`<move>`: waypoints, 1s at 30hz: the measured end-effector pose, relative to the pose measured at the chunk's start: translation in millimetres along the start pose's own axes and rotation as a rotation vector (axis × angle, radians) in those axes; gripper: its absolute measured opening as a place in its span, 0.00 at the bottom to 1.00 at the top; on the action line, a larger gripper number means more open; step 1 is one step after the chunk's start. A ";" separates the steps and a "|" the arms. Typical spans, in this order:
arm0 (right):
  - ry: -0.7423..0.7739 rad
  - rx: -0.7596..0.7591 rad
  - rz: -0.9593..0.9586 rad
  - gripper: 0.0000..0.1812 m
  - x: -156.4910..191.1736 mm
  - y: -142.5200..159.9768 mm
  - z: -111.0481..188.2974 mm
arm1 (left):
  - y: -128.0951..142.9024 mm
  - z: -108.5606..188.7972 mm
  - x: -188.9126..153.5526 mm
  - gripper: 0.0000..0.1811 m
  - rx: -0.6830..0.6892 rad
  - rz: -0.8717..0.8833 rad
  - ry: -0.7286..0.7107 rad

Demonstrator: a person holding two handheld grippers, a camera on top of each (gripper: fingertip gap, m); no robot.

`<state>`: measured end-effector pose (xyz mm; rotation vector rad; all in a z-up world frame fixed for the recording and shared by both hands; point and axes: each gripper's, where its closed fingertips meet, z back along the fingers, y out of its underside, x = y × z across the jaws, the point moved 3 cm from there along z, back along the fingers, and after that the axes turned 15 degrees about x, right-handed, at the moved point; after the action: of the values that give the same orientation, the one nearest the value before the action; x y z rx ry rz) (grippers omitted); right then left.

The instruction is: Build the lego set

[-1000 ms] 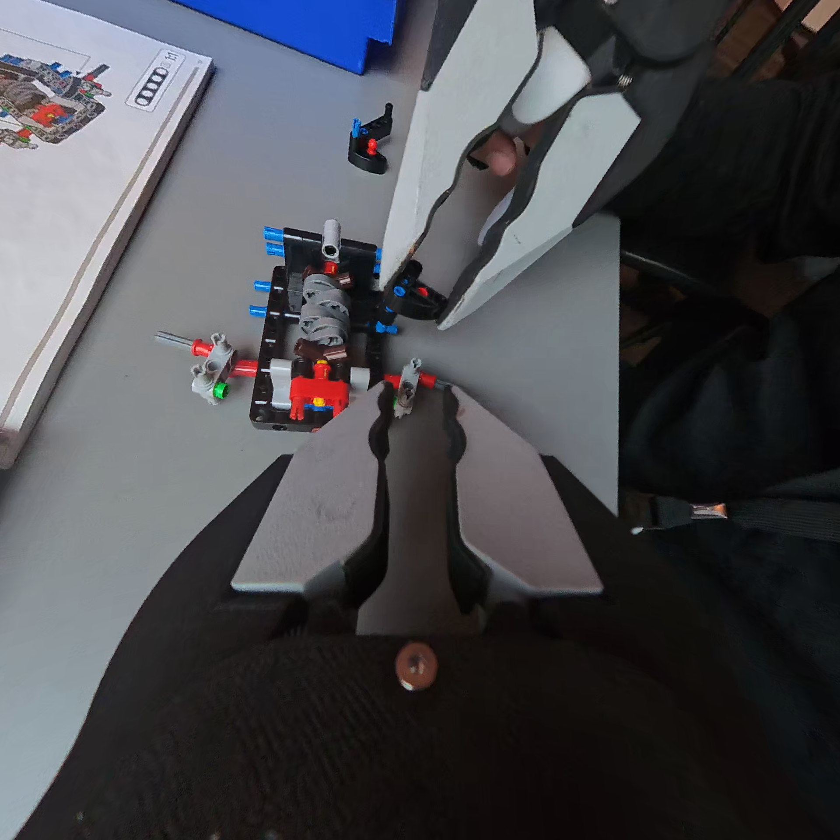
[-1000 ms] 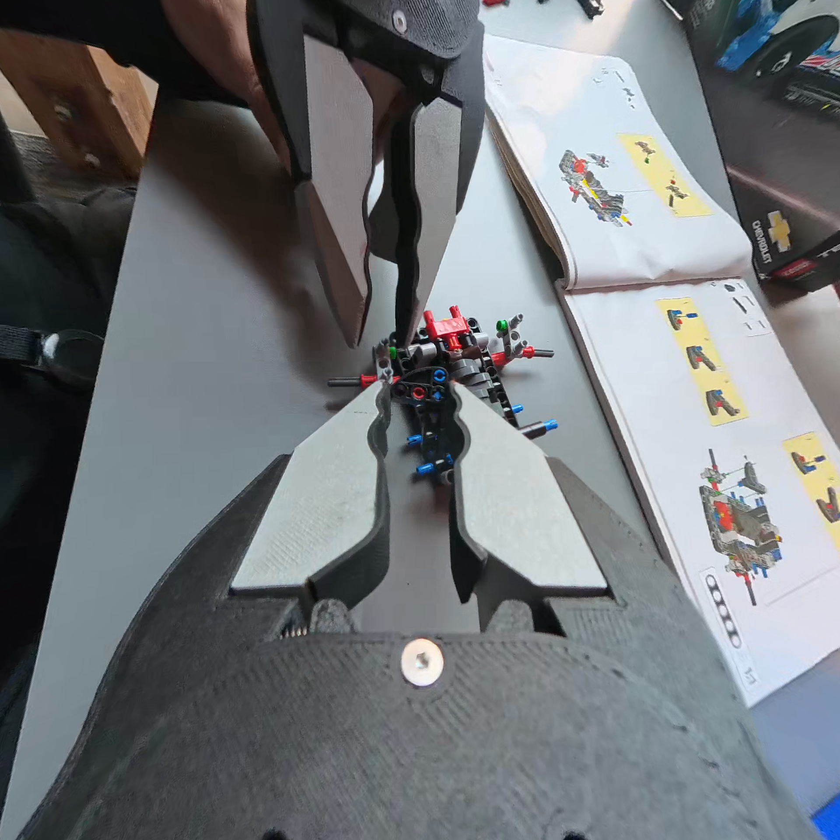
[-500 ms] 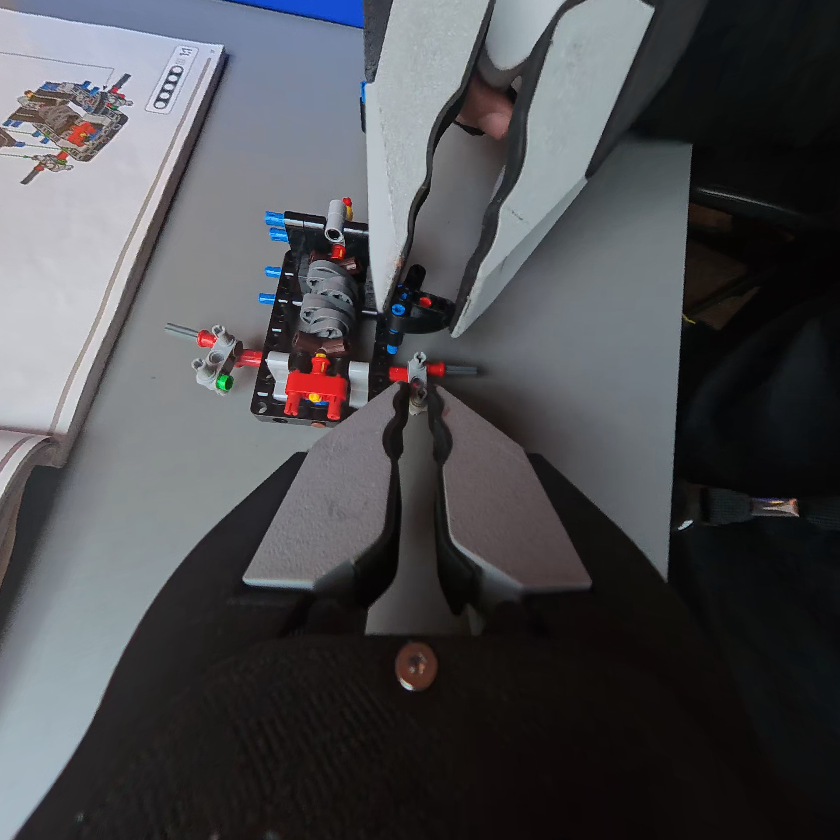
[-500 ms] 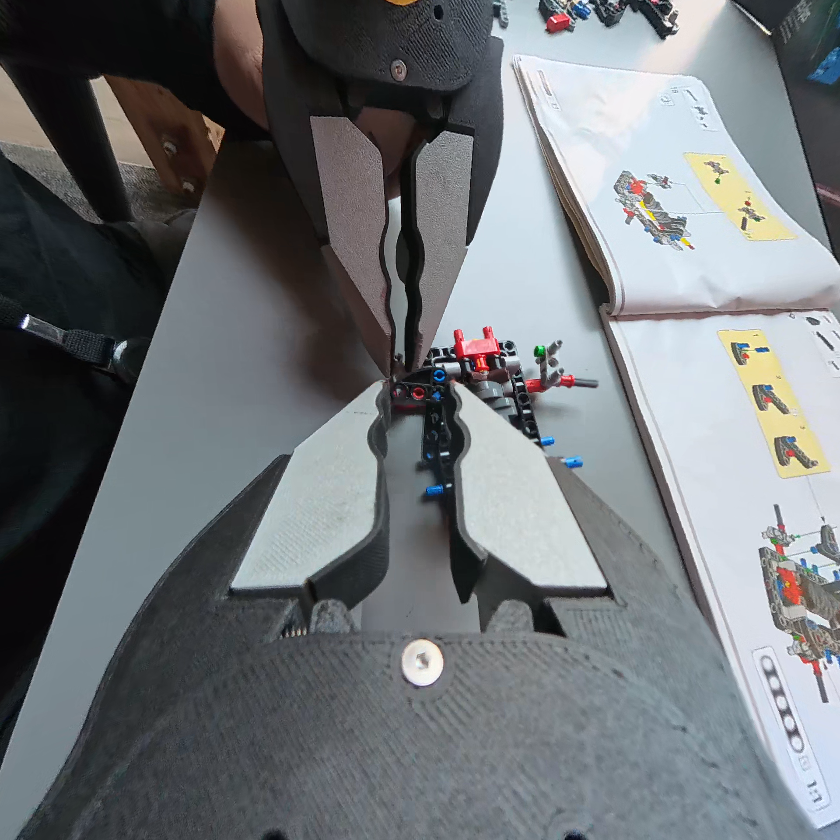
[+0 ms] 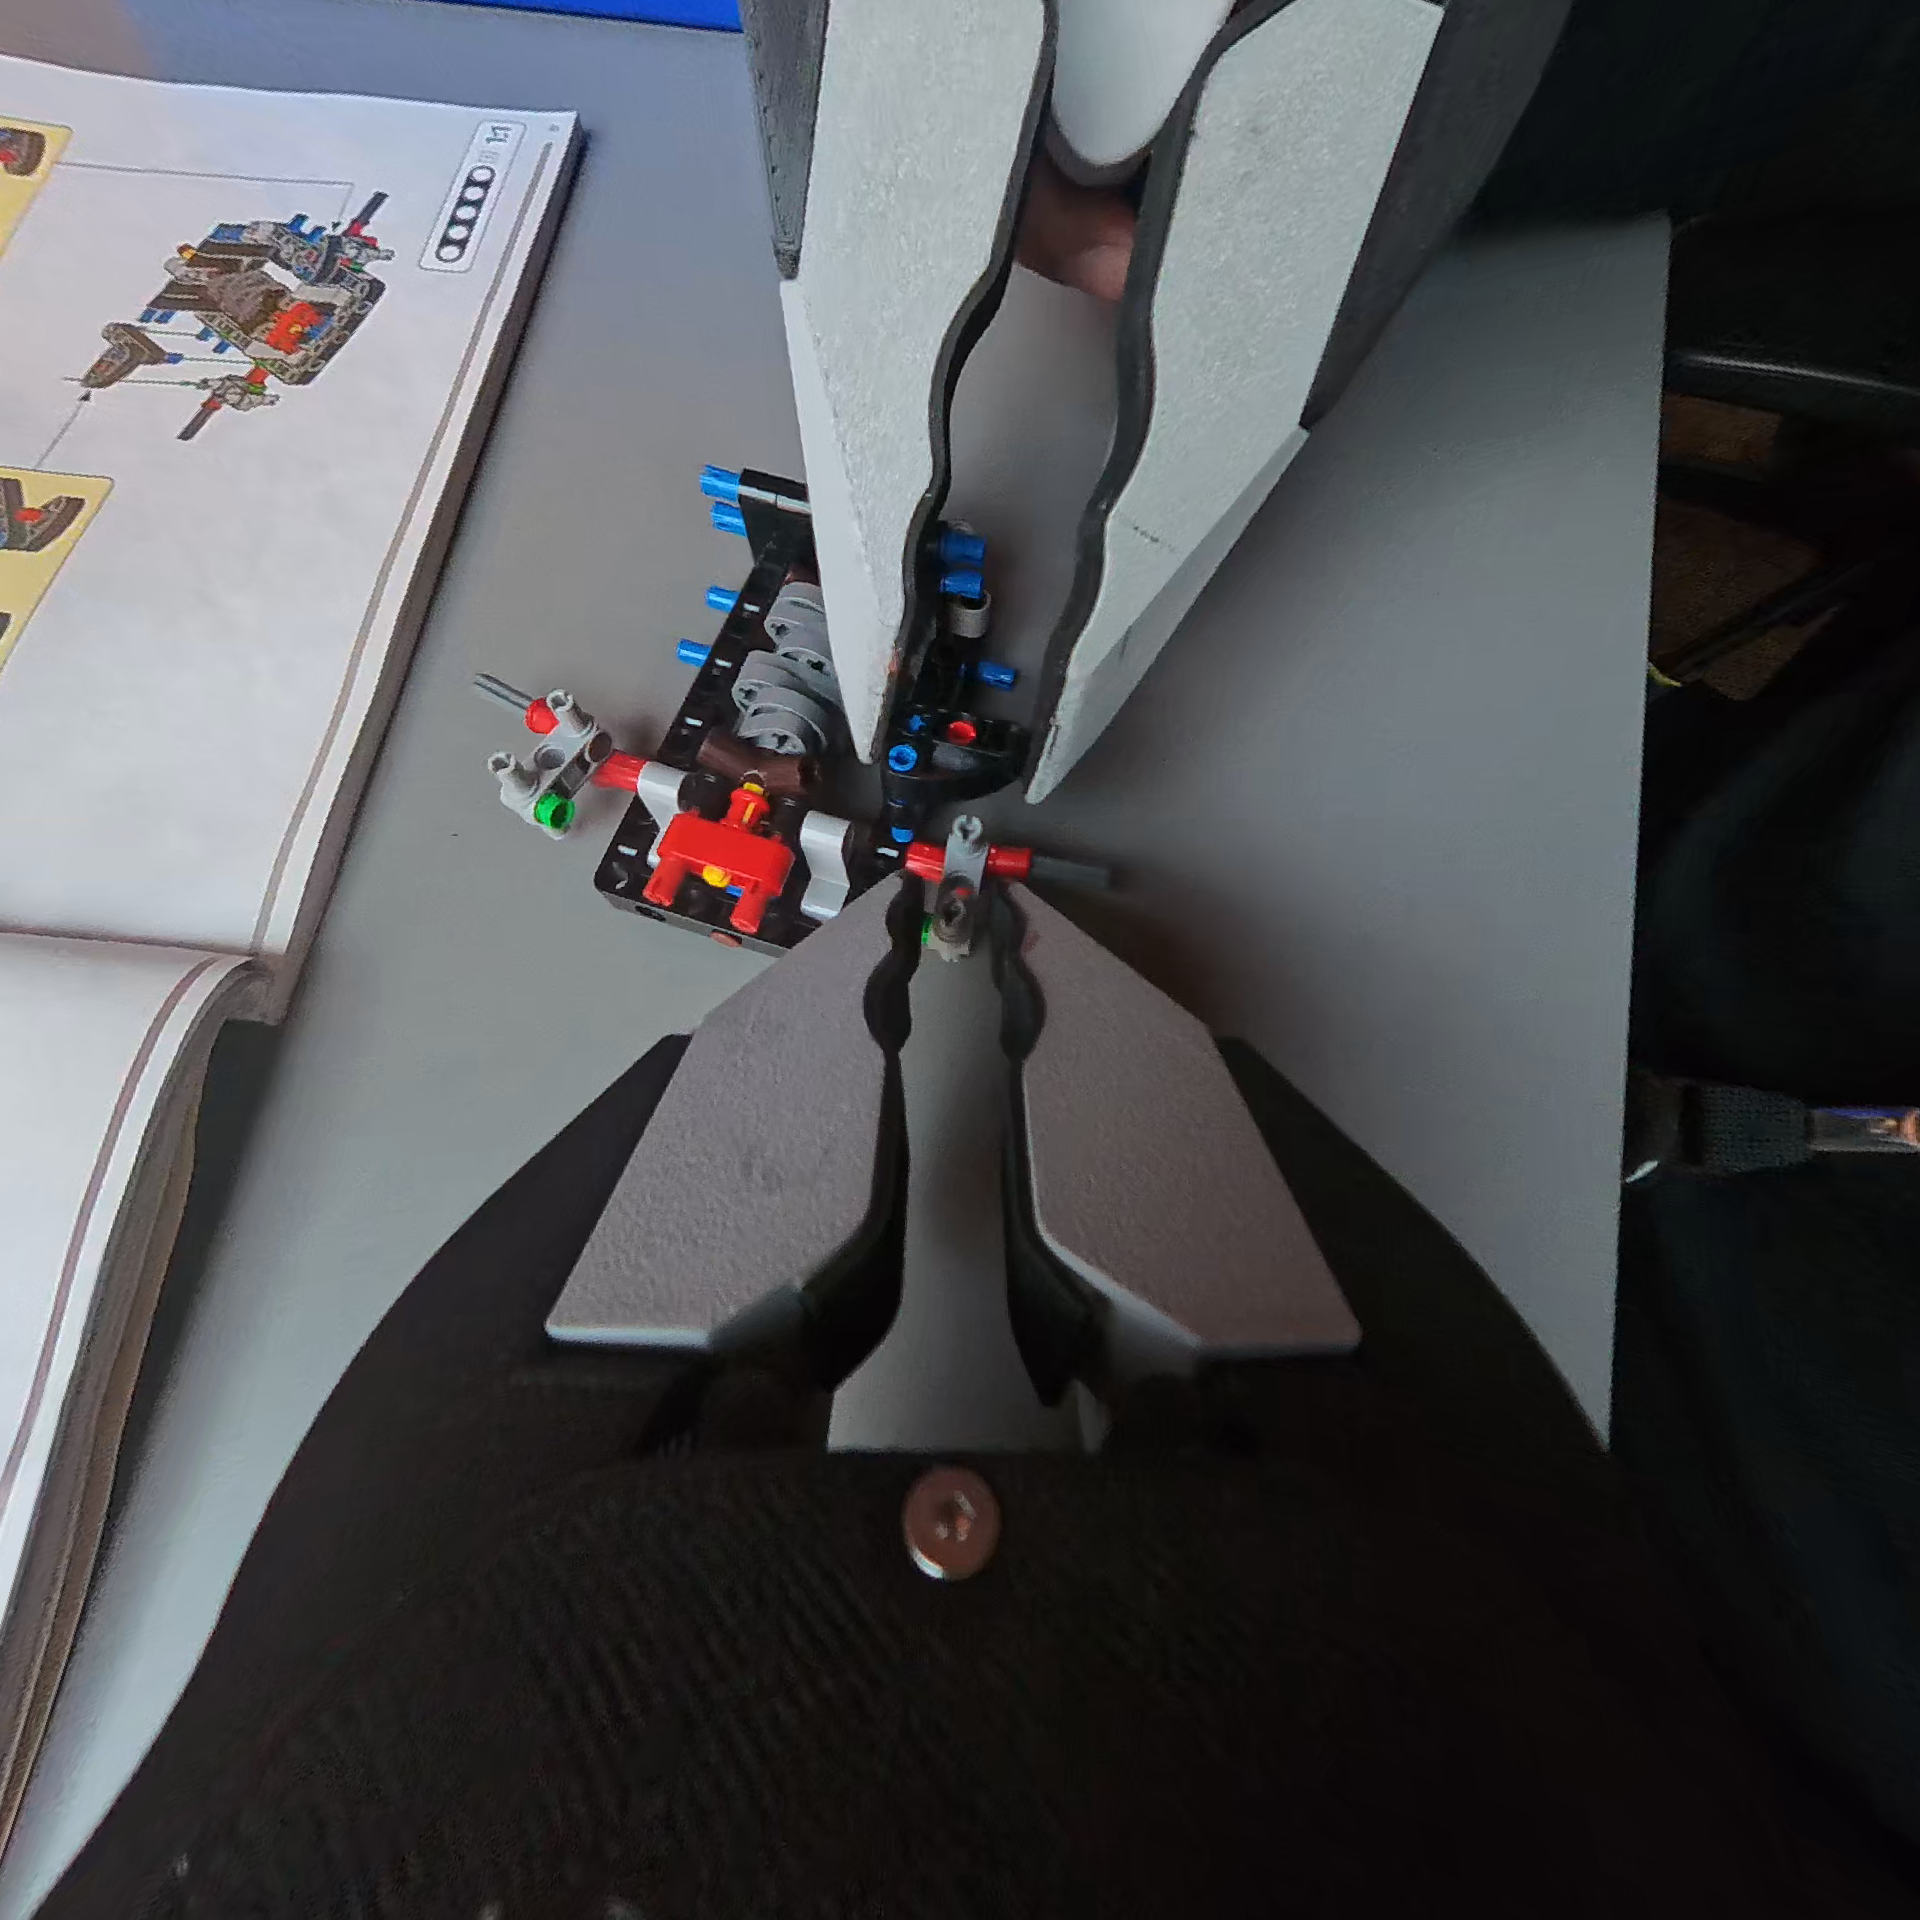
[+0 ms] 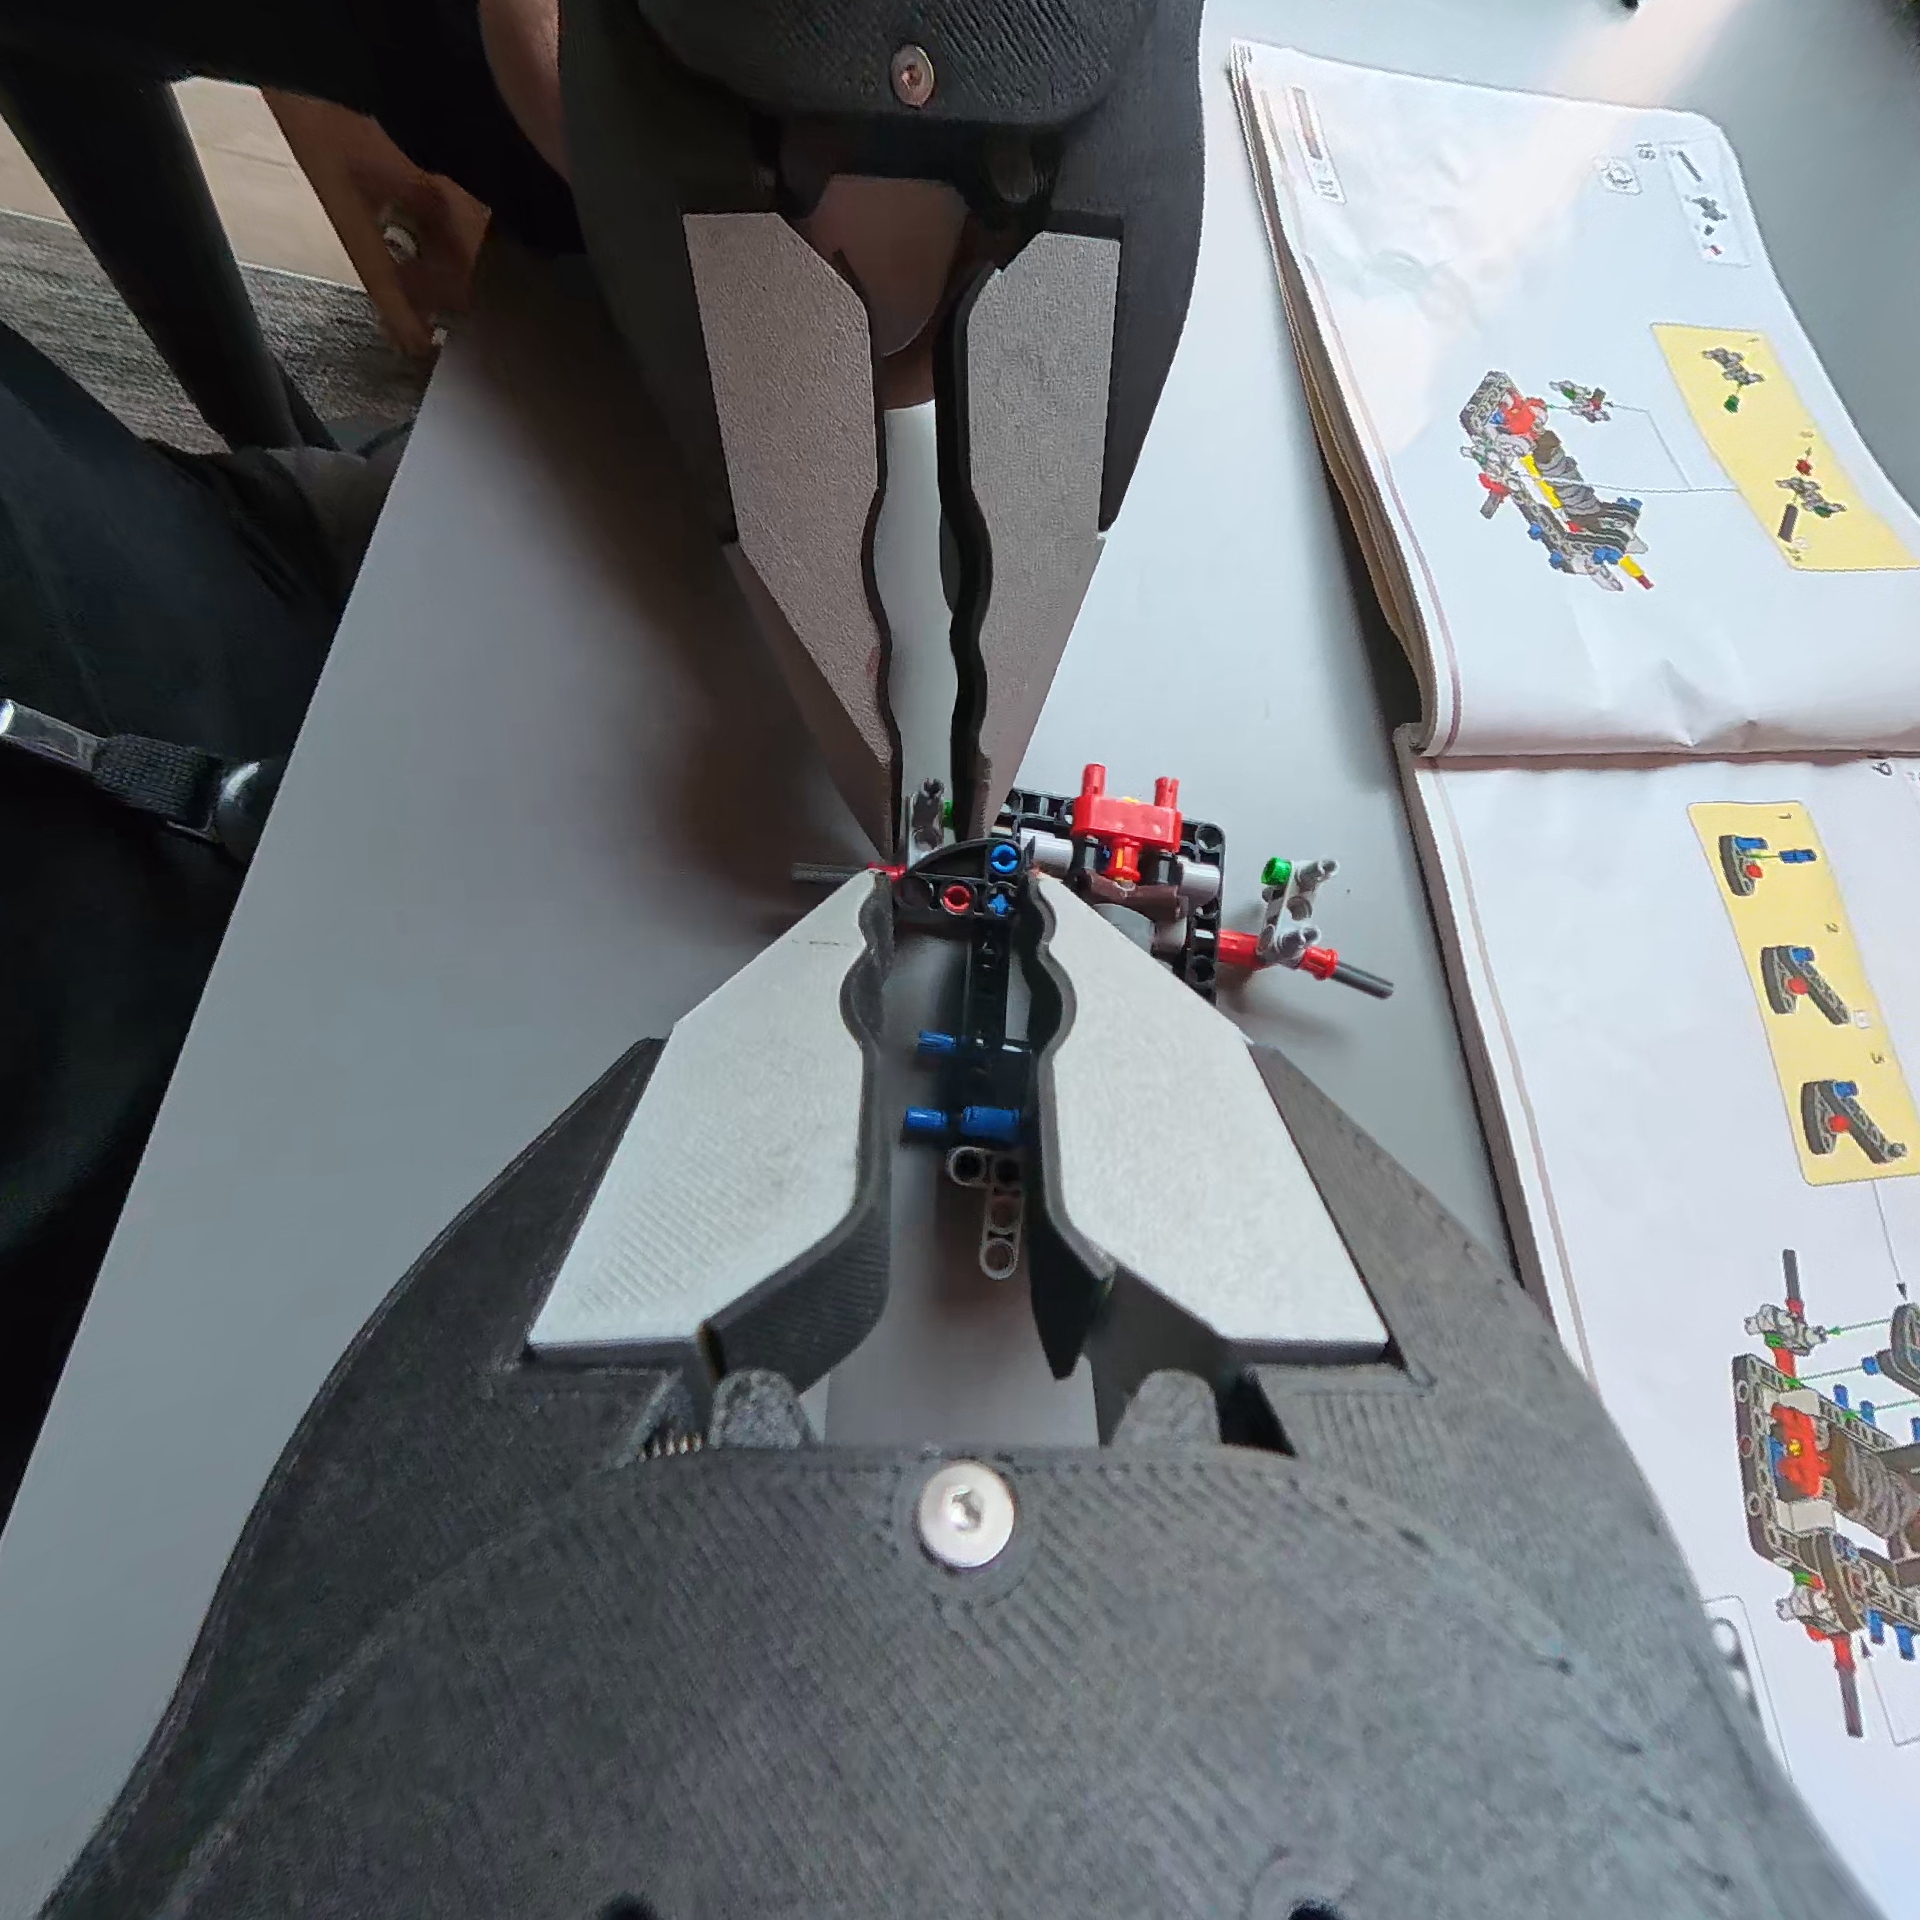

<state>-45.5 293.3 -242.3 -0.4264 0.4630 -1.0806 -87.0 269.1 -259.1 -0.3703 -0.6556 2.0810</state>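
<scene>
A black lego frame (image 5: pixel 727 727) with grey gears and a red block lies on the grey table; it also shows in the right wrist view (image 6: pixel 1132 842). My left gripper (image 5: pixel 954 909) is shut on a small grey connector (image 5: pixel 964 868) on a red axle at the frame's near right corner. My right gripper (image 6: pixel 961 894) is shut on a black curved piece (image 6: pixel 966 883) with blue and red pins, held against the frame's right side. In the left wrist view the right gripper (image 5: pixel 951 769) reaches in from above, tips just above the connector. The left gripper (image 6: pixel 935 810) faces it tip to tip.
An open instruction booklet (image 5: pixel 208 520) lies left of the frame, and on the right in the right wrist view (image 6: pixel 1662 582). A second grey connector with a green pin (image 5: pixel 545 764) sticks out of the frame's left side. The table edge (image 5: pixel 1631 831) runs close on the right. The grippers are tip to tip, or close to it.
My left gripper's fingers have closed in on the grey connector. My right gripper has come nearer with the black curved piece, until the two grippers stand tip to tip.
</scene>
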 end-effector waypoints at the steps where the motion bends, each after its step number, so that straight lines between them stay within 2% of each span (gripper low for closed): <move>1: 0.004 0.000 -0.006 0.12 -0.8 -0.5 -0.5 | 0.7 0.6 0.7 0.06 0.001 0.000 -0.001; 10: 0.003 0.017 -0.041 0.12 -3.3 1.1 -4.4 | 9.0 6.3 9.6 0.07 0.008 -0.037 -0.012; 14: 0.005 0.016 -0.051 0.12 -3.8 3.1 -3.5 | 12.3 5.9 12.6 0.04 0.038 -0.082 -0.026; 23: -0.006 -0.011 -0.060 0.12 -3.9 5.9 -0.9 | 10.3 5.6 13.6 0.03 0.099 -0.257 -0.018; 27: -0.001 -0.006 -0.066 0.12 -4.7 8.5 -0.2 | 6.5 9.0 16.9 0.08 0.098 -0.262 0.000; 30: -0.007 -0.001 -0.070 0.12 -4.4 11.1 0.3 | 8.7 9.4 26.8 0.08 0.103 -0.250 -0.065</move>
<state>-38.9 301.9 -247.4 -0.4497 0.4453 -1.1468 -112.3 284.6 -256.8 -0.1535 -0.5977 1.8852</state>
